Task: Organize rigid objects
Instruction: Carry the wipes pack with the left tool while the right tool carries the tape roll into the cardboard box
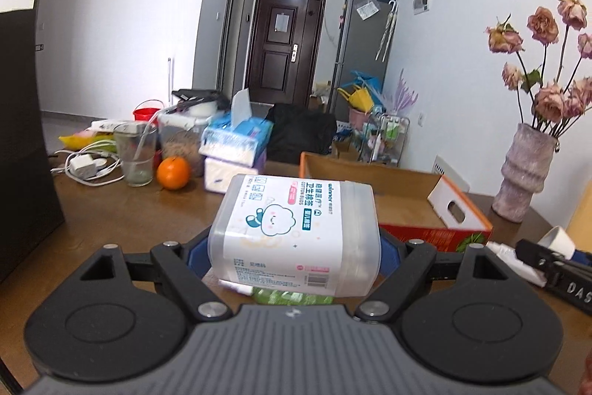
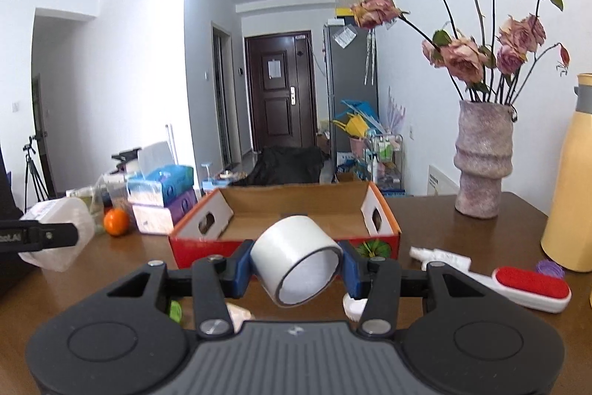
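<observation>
left gripper [image 1: 294, 247] clamped wide, right gripper [image 2: 296, 269] (seemingly narrower) clamped

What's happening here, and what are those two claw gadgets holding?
A person is tidying a table with a handheld claw in each hand. The left claw grips a cotton bud box, held above the table. The right claw grips a tape roll. Both face an open cardboard tray just ahead, which looks empty, so the items probably go there next. A lint brush and a white tube lie on the table nearby.
</observation>
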`<action>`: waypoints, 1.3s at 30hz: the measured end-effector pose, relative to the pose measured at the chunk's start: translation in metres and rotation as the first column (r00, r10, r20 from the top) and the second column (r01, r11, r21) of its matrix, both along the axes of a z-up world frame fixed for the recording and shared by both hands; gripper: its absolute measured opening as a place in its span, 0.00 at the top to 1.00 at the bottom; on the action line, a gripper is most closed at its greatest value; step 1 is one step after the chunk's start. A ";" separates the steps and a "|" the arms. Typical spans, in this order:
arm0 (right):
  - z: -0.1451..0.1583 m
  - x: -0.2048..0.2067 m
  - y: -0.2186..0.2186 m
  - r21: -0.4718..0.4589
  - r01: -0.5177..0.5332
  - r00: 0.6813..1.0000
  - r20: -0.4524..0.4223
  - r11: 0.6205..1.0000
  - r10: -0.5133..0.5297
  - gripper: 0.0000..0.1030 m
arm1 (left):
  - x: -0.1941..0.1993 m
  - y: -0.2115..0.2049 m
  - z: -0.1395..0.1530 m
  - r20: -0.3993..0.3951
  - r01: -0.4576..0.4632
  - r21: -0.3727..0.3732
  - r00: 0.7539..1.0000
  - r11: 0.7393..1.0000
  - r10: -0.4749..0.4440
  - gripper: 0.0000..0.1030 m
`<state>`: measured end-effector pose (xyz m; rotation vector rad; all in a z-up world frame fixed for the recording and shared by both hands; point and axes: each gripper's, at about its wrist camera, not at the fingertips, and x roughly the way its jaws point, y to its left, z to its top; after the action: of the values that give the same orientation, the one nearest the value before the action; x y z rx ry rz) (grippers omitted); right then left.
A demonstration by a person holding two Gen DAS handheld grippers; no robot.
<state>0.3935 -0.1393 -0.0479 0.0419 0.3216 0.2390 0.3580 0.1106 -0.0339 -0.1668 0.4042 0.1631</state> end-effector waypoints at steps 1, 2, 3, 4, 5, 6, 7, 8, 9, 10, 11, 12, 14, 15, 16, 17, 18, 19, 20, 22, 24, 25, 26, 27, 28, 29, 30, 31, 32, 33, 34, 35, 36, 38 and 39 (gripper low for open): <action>0.002 0.003 0.002 0.001 -0.003 1.000 0.006 1.000 0.003 0.54 | 0.004 -0.002 0.002 0.002 -0.001 -0.002 1.000 1.000 0.001 0.18; 0.004 0.005 0.004 0.001 -0.006 1.000 0.013 1.000 0.006 0.54 | 0.008 -0.003 0.003 0.005 0.000 -0.006 1.000 1.000 0.001 0.18; 0.006 0.009 0.006 0.000 -0.008 1.000 0.019 1.000 0.008 0.54 | 0.012 -0.004 0.004 0.006 -0.002 -0.011 1.000 1.000 0.002 0.18; 0.008 0.013 0.007 0.000 -0.009 1.000 0.025 1.000 0.009 0.54 | 0.017 -0.004 0.006 0.005 -0.003 -0.014 1.000 1.000 0.003 0.18; 0.010 0.017 0.009 0.001 -0.010 0.999 0.030 1.000 0.010 0.54 | 0.021 -0.004 0.007 0.006 -0.006 -0.017 1.000 1.000 0.006 0.18; 0.011 0.021 0.010 0.002 -0.011 0.999 0.035 1.000 0.011 0.54 | 0.025 -0.004 0.008 0.008 -0.008 -0.021 1.000 1.000 0.008 0.18; 0.012 0.026 0.011 0.004 -0.009 0.999 0.039 1.000 0.009 0.54 | 0.030 -0.003 0.008 0.008 -0.009 -0.025 1.000 1.000 0.010 0.18; 0.013 0.031 0.012 0.006 -0.006 0.999 0.042 1.000 0.006 0.54 | 0.035 -0.004 0.009 0.008 -0.012 -0.026 1.000 1.000 0.013 0.18; 0.014 0.036 0.013 0.008 -0.004 0.999 0.045 1.000 0.004 0.54 | 0.040 -0.004 0.010 0.008 -0.017 -0.023 1.000 1.000 0.017 0.18; 0.014 0.041 0.013 0.013 -0.003 0.999 0.045 1.000 0.003 0.54 | 0.046 -0.005 0.010 0.008 -0.023 -0.018 1.000 1.000 0.023 0.18; 0.015 0.047 0.014 0.018 -0.002 0.999 0.045 1.000 0.001 0.54 | 0.051 -0.005 0.011 0.009 -0.027 -0.014 1.000 1.000 0.027 0.18; 0.015 0.053 0.014 0.020 -0.003 0.999 0.045 1.000 0.002 0.54 | 0.057 -0.005 0.013 0.010 -0.030 -0.011 1.000 0.999 0.030 0.18; 0.014 0.063 0.015 0.017 -0.008 0.999 0.044 1.000 0.007 0.54 | 0.069 -0.005 0.015 0.013 -0.038 -0.010 0.999 0.999 0.038 0.18; 0.013 0.067 0.016 0.013 -0.007 0.999 0.044 1.000 0.007 0.54 | 0.074 -0.004 0.015 0.017 -0.043 -0.011 0.999 0.999 0.043 0.18; 0.012 0.071 0.017 0.010 -0.007 0.999 0.046 1.000 0.007 0.54 | 0.078 -0.005 0.015 0.023 -0.046 -0.014 0.999 0.999 0.047 0.18; 0.012 0.075 0.019 0.009 -0.008 0.999 0.049 1.000 0.008 0.54 | 0.082 -0.005 0.015 0.027 -0.049 -0.017 0.998 0.999 0.049 0.18; 0.011 0.079 0.020 0.008 -0.011 0.999 0.048 1.000 0.010 0.54 | 0.087 -0.005 0.014 0.031 -0.048 -0.021 0.998 0.999 0.049 0.18; 0.011 0.084 0.021 0.006 -0.014 0.999 0.048 1.000 0.014 0.54 | 0.092 -0.006 0.014 0.032 -0.046 -0.024 0.998 0.999 0.047 0.18; 0.010 0.087 0.022 0.004 -0.017 0.999 0.048 1.000 0.017 0.54 | 0.097 -0.006 0.014 0.032 -0.045 -0.027 0.998 0.999 0.046 0.18; 0.008 0.097 0.024 0.003 -0.020 0.999 0.041 1.000 0.020 0.54 | 0.109 -0.008 0.013 0.031 -0.038 -0.028 0.999 0.999 0.038 0.18; 0.006 0.108 0.026 -0.002 -0.023 0.999 0.034 1.000 0.023 0.54 | 0.121 -0.011 0.012 0.030 -0.034 -0.025 0.999 0.999 0.035 0.18; 0.006 0.113 0.027 -0.005 -0.023 0.999 0.031 1.000 0.024 0.54 | 0.126 -0.012 0.011 0.027 -0.031 -0.024 0.999 0.999 0.032 0.18; 0.005 0.119 0.028 -0.008 -0.022 0.999 0.028 1.000 0.023 0.54 | 0.132 -0.013 0.010 0.023 -0.029 -0.024 0.999 0.999 0.029 0.18; 0.005 0.124 0.029 -0.009 -0.022 0.999 0.026 1.000 0.022 0.54 | 0.139 -0.013 0.008 0.016 -0.028 -0.023 0.999 0.999 0.028 0.18; 0.004 0.129 0.029 -0.009 -0.020 1.000 0.023 1.000 0.020 0.54 | 0.145 -0.014 0.006 0.009 -0.029 -0.022 1.000 0.999 0.029 0.18; 0.004 0.134 0.029 -0.010 -0.018 1.000 0.022 1.000 0.018 0.54 | 0.151 -0.014 0.004 0.002 -0.029 -0.021 1.000 0.999 0.029 0.18; 0.003 0.139 0.030 -0.011 -0.015 1.000 0.020 1.000 0.015 0.54 | 0.157 -0.014 0.002 -0.003 -0.029 -0.020 1.000 0.999 0.029 0.18; 0.003 0.144 0.030 -0.012 -0.014 1.000 0.017 1.000 0.014 0.54 | 0.163 -0.014 0.001 -0.010 -0.029 -0.019 1.000 0.999 0.028 0.18; 0.002 0.149 0.031 -0.014 -0.013 1.000 0.014 1.000 0.013 0.54 | 0.169 -0.014 -0.001 -0.016 -0.027 -0.017 1.000 0.999 0.026 0.18; 0.001 0.155 0.032 -0.016 -0.011 1.000 0.010 1.000 0.011 0.54 | 0.175 -0.014 -0.003 -0.022 -0.026 -0.015 0.999 1.000 0.025 0.18; 0.000 0.161 0.032 -0.020 -0.008 1.000 0.006 1.000 0.008 0.54 | 0.181 -0.015 -0.005 -0.027 -0.024 -0.013 0.999 1.000 0.024 0.18; -0.001 0.166 0.033 -0.023 -0.004 1.000 0.002 1.000 0.004 0.54 | 0.187 -0.015 -0.007 -0.033 -0.021 -0.011 0.999 1.000 0.020 0.18; -0.002 0.170 0.033 -0.026 0.000 1.000 -0.002 1.000 0.000 0.54 | 0.193 -0.016 -0.008 -0.039 -0.018 -0.009 0.999 1.000 0.017 0.18; -0.005 0.179 0.033 -0.032 0.004 1.000 -0.013 0.999 -0.005 0.54 | 0.203 -0.018 -0.012 -0.050 -0.010 -0.001 0.999 1.000 0.010 0.18; -0.006 0.183 0.032 -0.033 0.006 1.000 -0.018 0.999 -0.007 0.54 | 0.207 -0.020 -0.013 -0.054 -0.007 0.003 0.998 1.000 0.007 0.18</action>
<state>0.5768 -0.1068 -0.0536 0.0121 0.3438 0.2270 0.5651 0.0911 -0.0471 -0.1614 0.4577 0.1754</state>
